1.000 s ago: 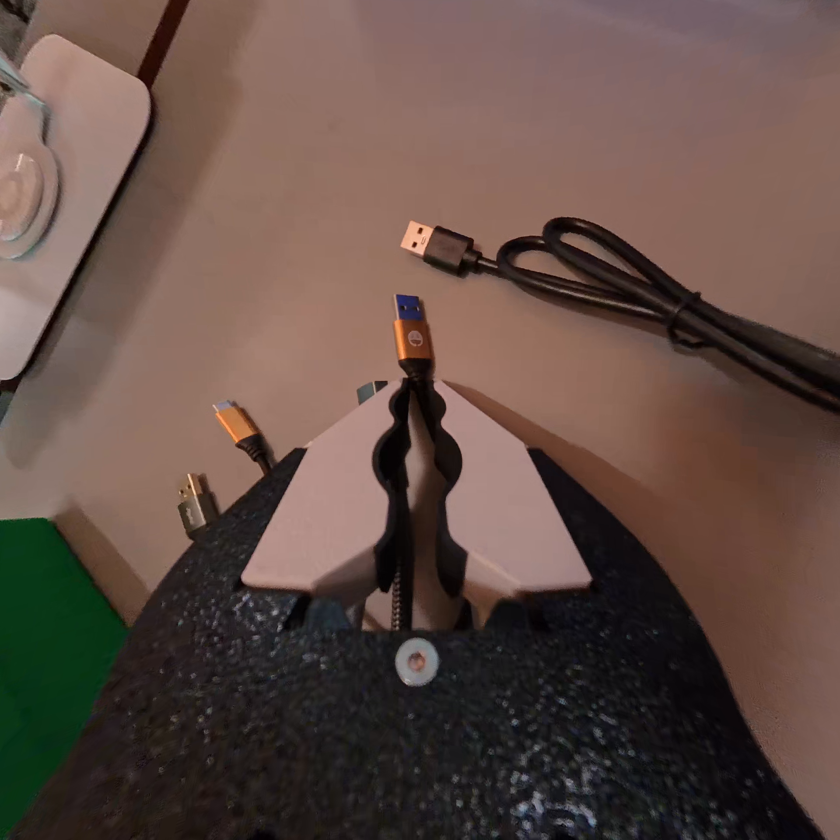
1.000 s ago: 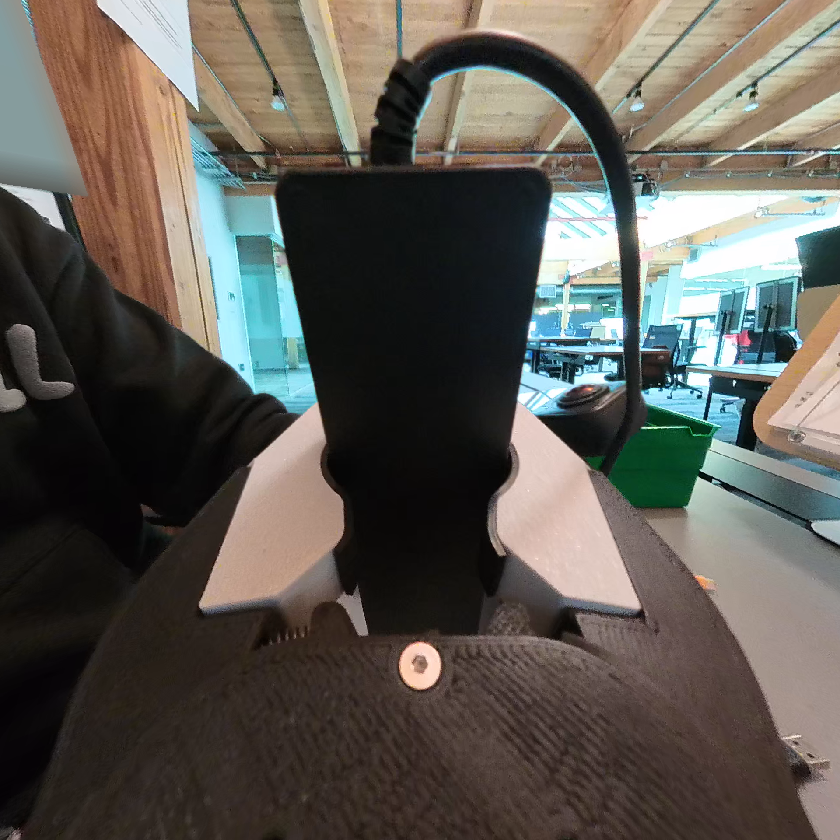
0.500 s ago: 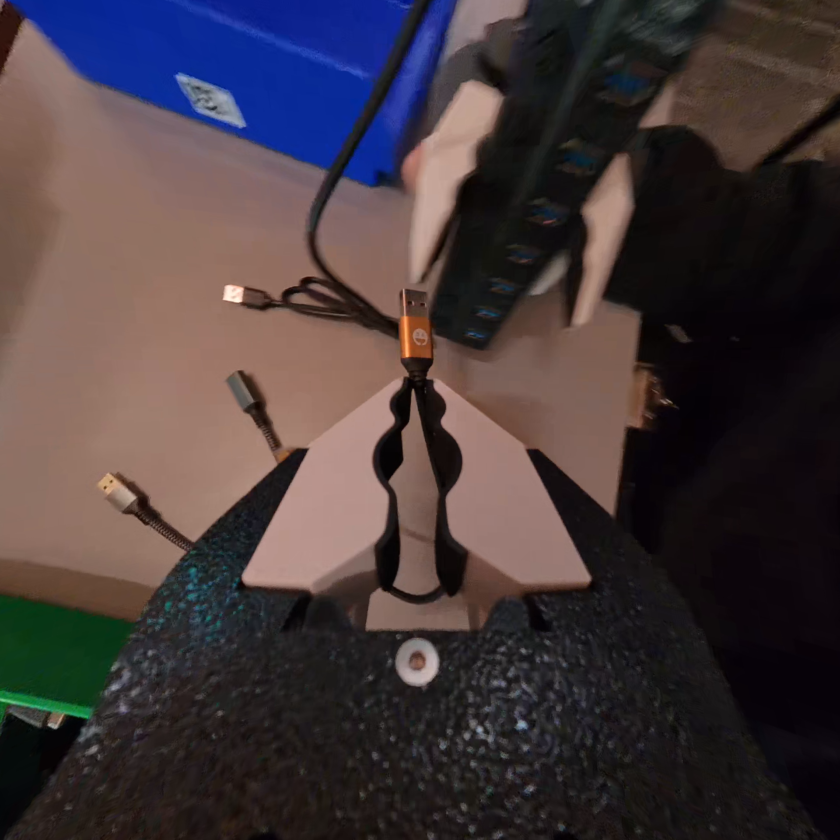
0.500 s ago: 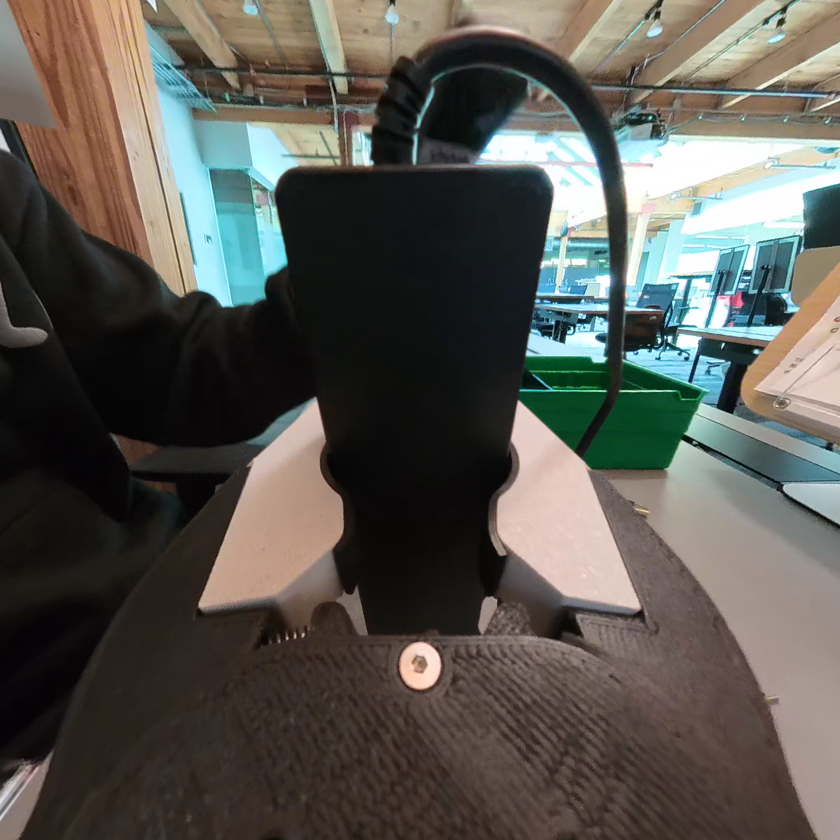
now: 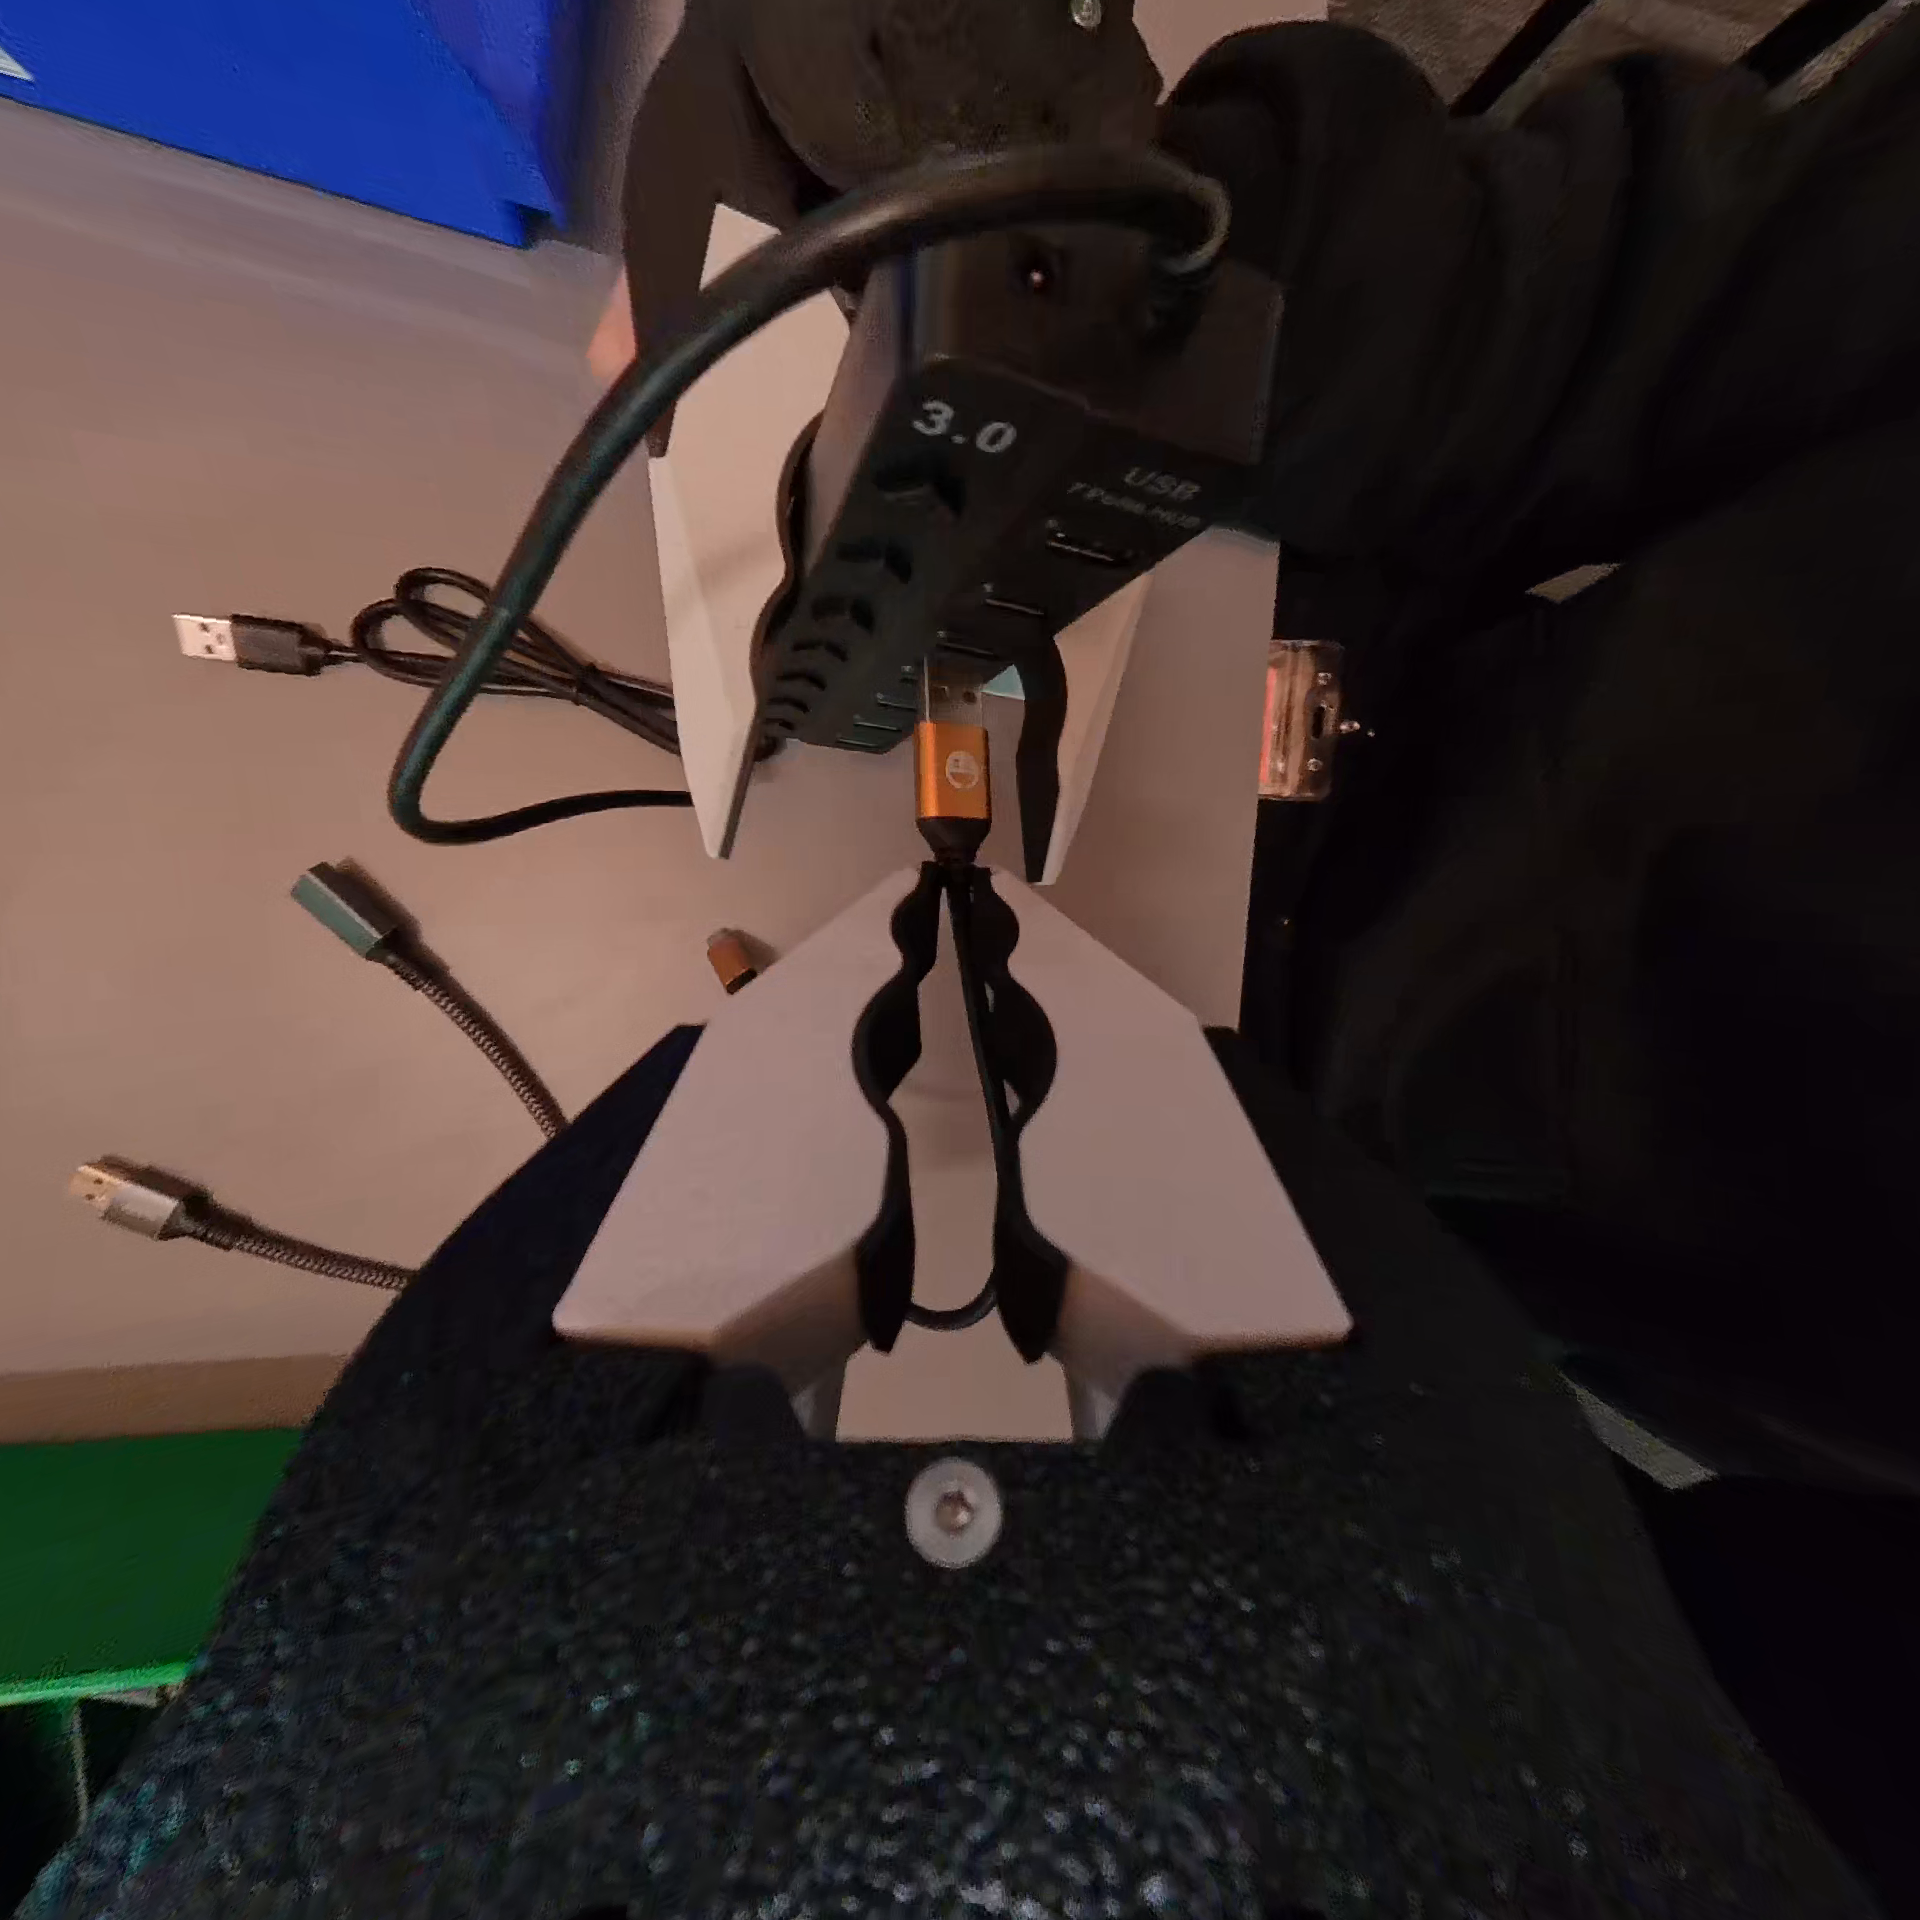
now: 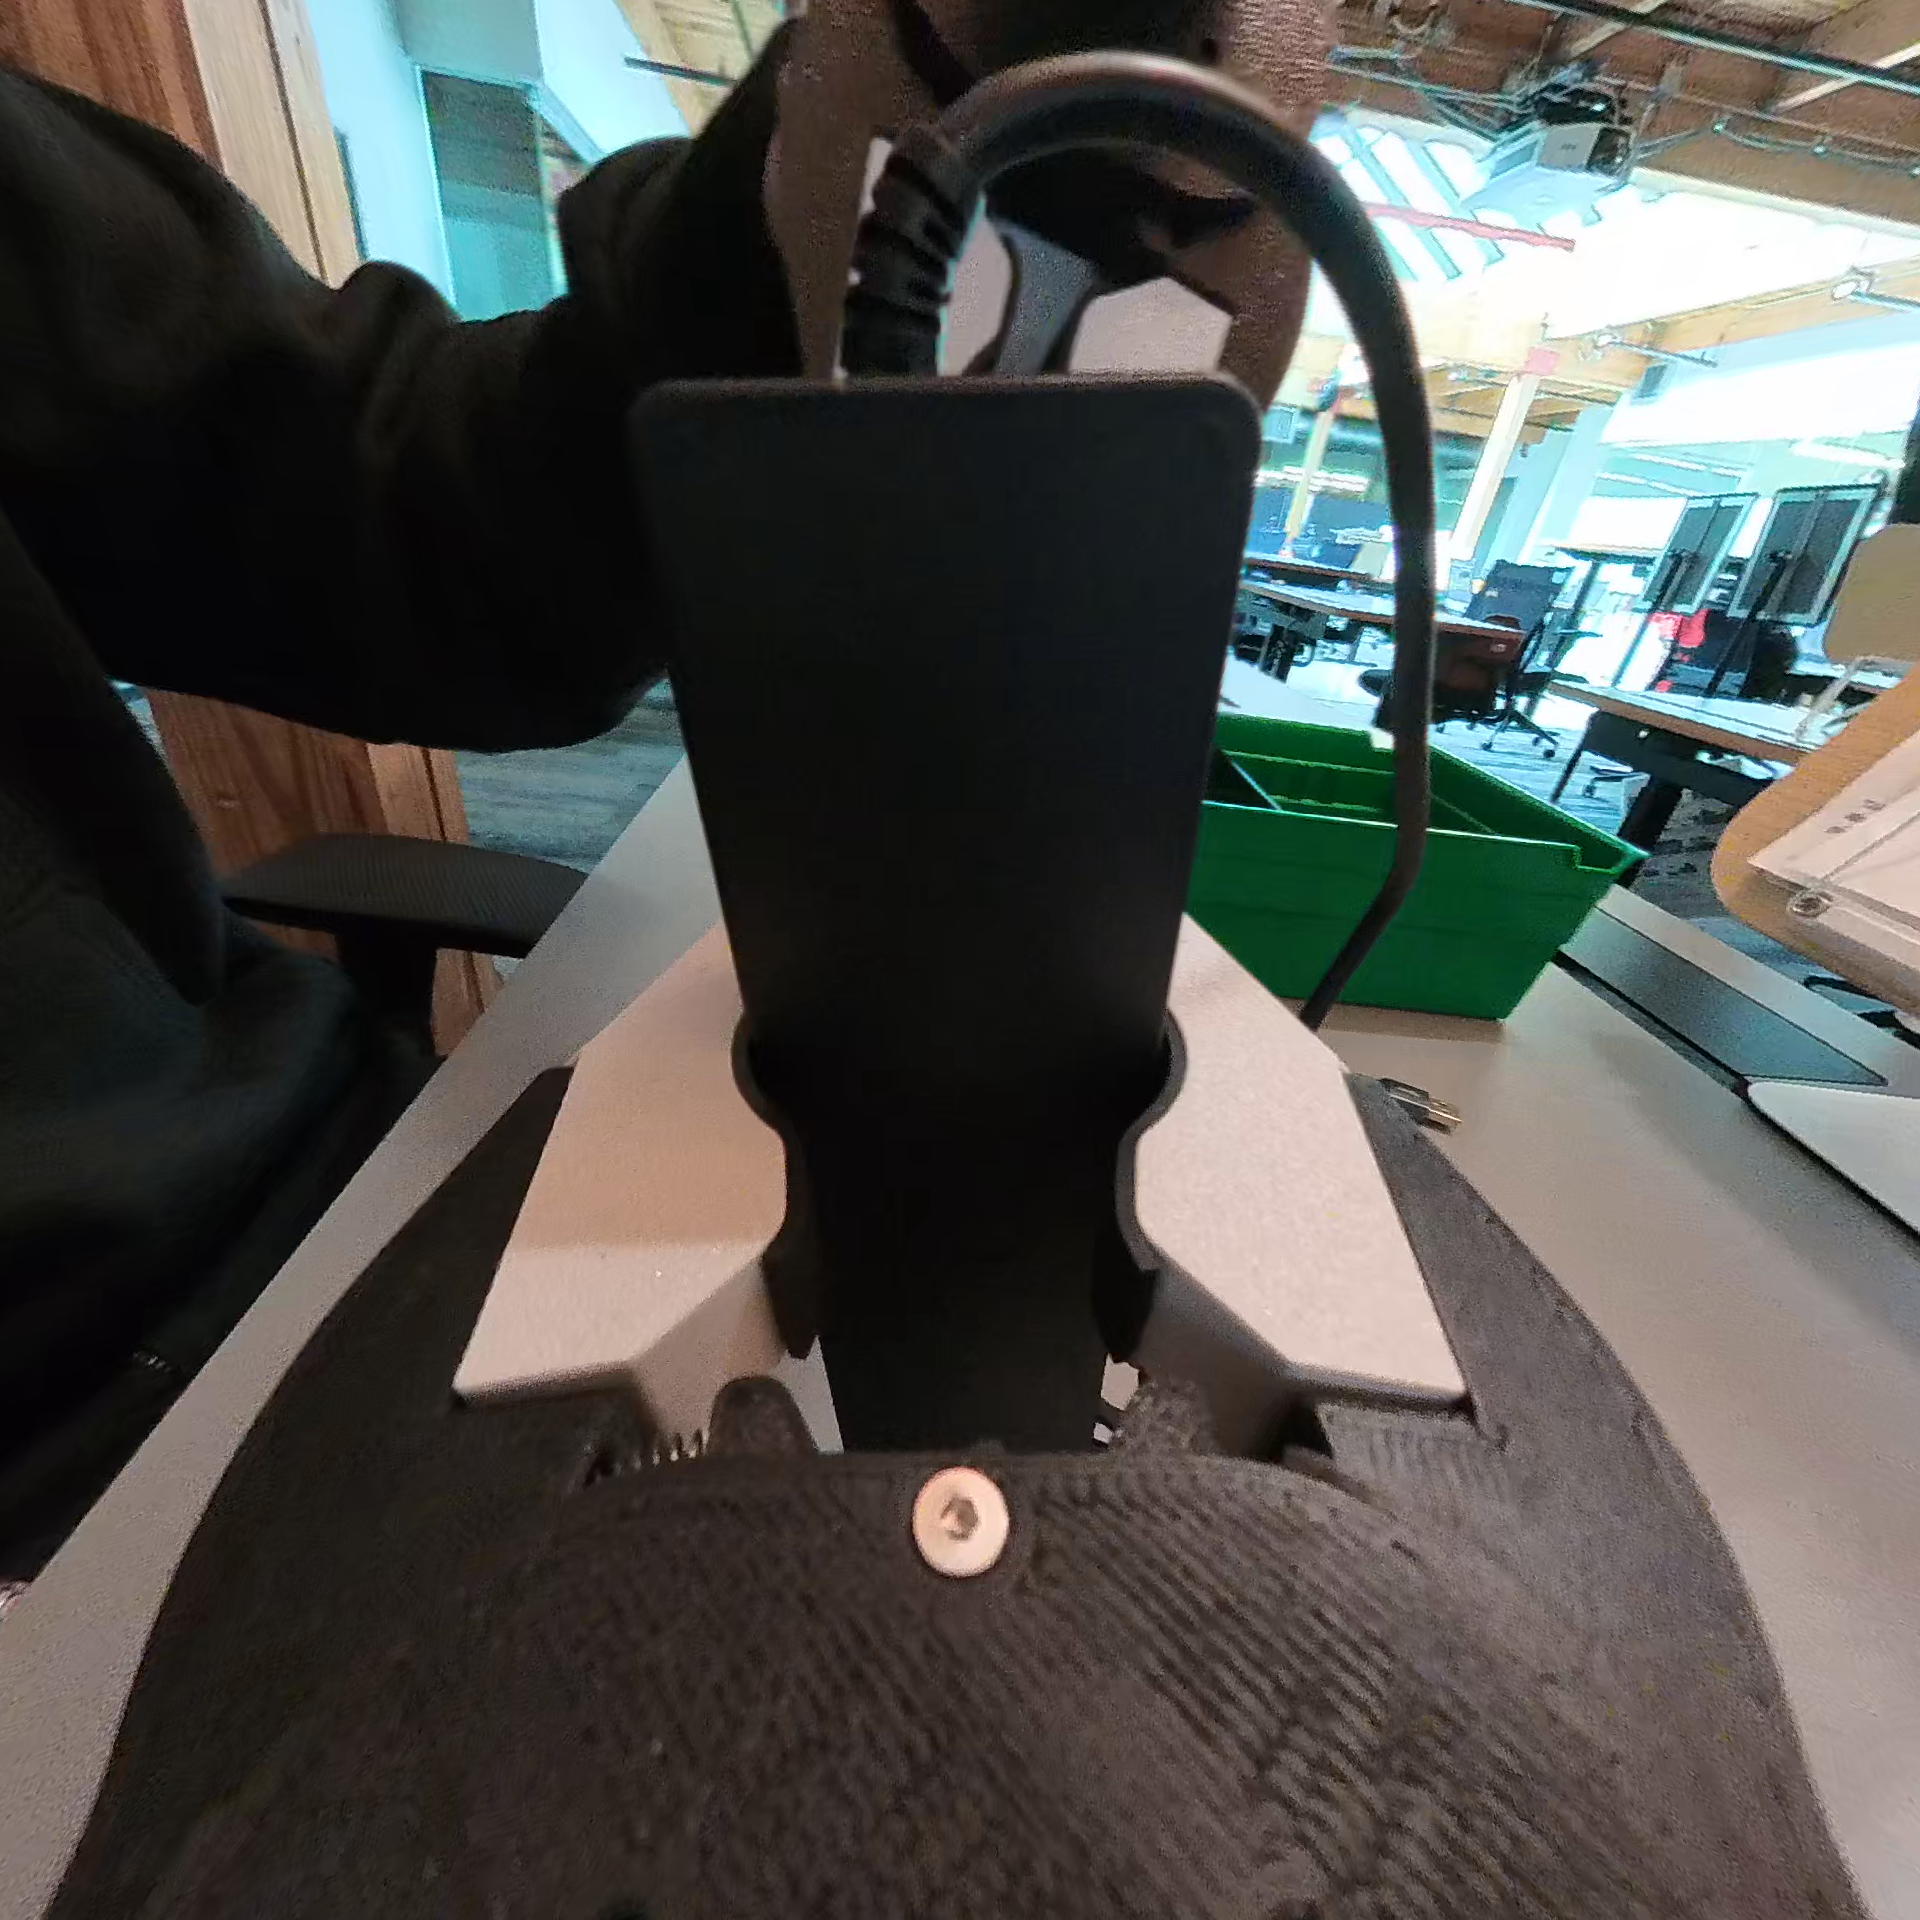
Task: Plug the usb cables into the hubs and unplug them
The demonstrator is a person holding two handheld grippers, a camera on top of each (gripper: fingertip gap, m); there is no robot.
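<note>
The left hand-held gripper (image 5: 951,883) pinches the orange metal-shelled USB cable (image 5: 951,769), plug pointing lengthwise away at the long black USB hub (image 5: 997,520) clamped upright above the desk (image 5: 260,468) by the right hand-held gripper (image 6: 951,1049).

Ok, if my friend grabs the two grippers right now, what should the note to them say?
Left gripper: shut on the orange USB cable, just behind its plug.
Right gripper: shut on the black USB hub, held up off the table.
The plug's metal tip is at a hub port, not seated.
Lying unplugged on the table: black USB cable, two grey braided cables.
Left: push the orange plug home, plug the others, then unplug them all.
</note>
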